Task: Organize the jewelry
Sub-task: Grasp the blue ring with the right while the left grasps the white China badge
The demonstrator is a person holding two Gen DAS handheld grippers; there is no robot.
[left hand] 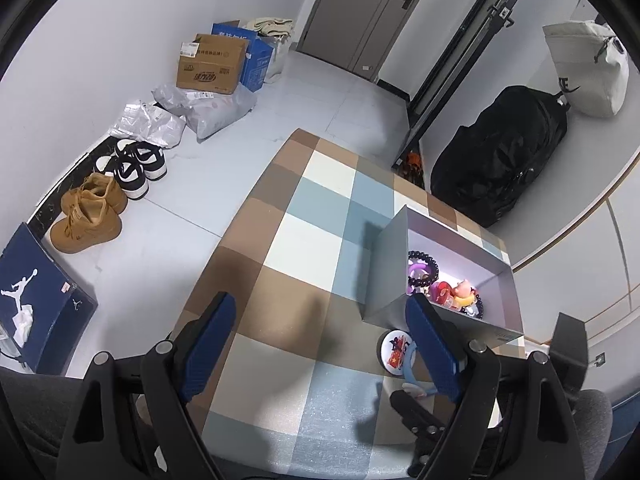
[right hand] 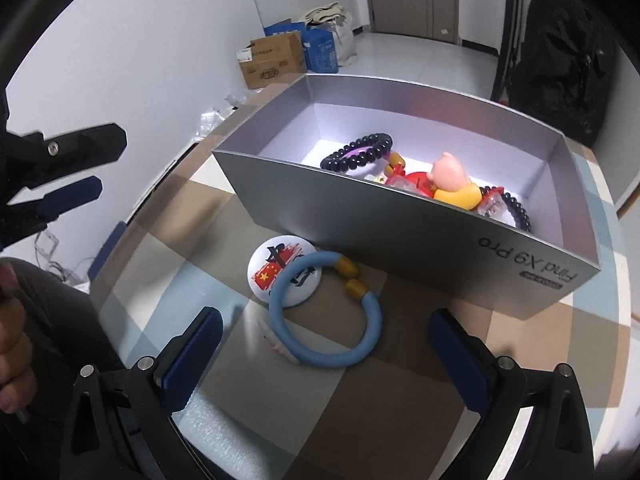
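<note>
- The right gripper (right hand: 324, 344) hangs with its jaws wide, gripping nothing, the light-blue bangle (right hand: 325, 312) on the checked mat (right hand: 420, 380) below them.
- The left gripper (left hand: 320, 328) is wide and empty.
- The bangle overlaps a white badge (right hand: 276, 268).
- Beyond, the grey box (right hand: 400, 232) holds a dark bead bracelet (right hand: 356, 148) and a pig figure (right hand: 452, 180).

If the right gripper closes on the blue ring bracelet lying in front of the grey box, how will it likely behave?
The blue ring bracelet looks like a smooth round tube, so it may slip or squirm between flat pads. Its gap between the two yellow end caps suggests it could flex open. It partly overlaps the round badge, which may get dragged along.
</note>
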